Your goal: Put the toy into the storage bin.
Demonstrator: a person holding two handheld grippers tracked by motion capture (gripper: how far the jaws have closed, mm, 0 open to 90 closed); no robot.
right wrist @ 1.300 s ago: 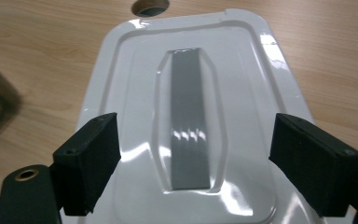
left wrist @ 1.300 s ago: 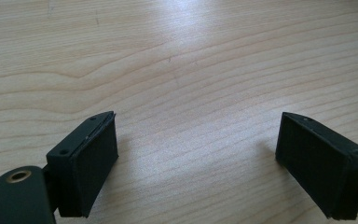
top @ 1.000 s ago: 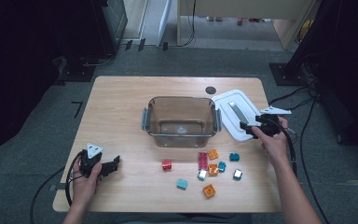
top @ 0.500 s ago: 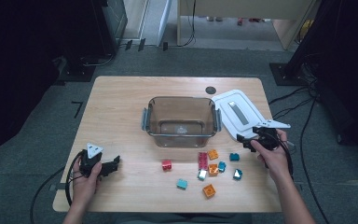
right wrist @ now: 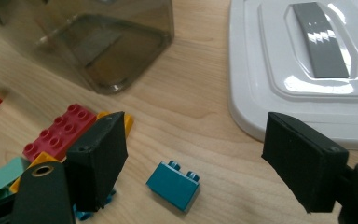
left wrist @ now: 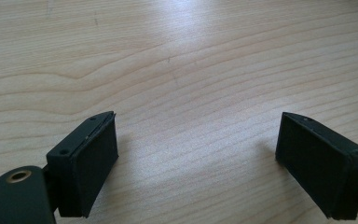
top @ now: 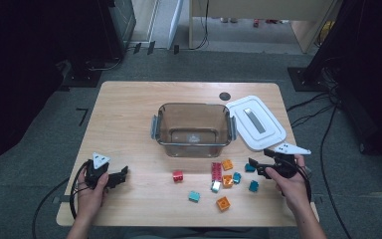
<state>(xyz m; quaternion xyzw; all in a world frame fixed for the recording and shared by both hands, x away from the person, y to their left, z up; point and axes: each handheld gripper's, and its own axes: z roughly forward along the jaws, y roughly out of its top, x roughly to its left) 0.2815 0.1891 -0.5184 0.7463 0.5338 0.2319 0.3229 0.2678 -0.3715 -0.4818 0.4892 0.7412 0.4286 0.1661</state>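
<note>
My right gripper (top: 256,168) sits at the right of the table, pointing left at a cluster of bricks. It is open; its jaws have just been closing a little. In the right gripper view a teal brick (right wrist: 173,185) lies on the wood between the jaws of the right gripper (right wrist: 193,128), untouched by either pad. That teal brick (top: 249,167) is the nearest one to the fingertips. A long red brick (top: 216,171) and an orange brick (top: 227,165) lie just beyond. My left gripper (top: 122,175) rests open at the near left, with bare wood between its jaws (left wrist: 196,126).
A clear brown container (top: 194,128) stands mid-table with its white lid (top: 255,122) lying to its right. Other bricks are scattered near the front: a small red one (top: 178,175), a teal one (top: 194,196), an orange one (top: 223,203).
My right gripper has come from over the white lid toward the near side, down to the bricks, and its jaws have narrowed slightly. The left gripper has stayed put.
</note>
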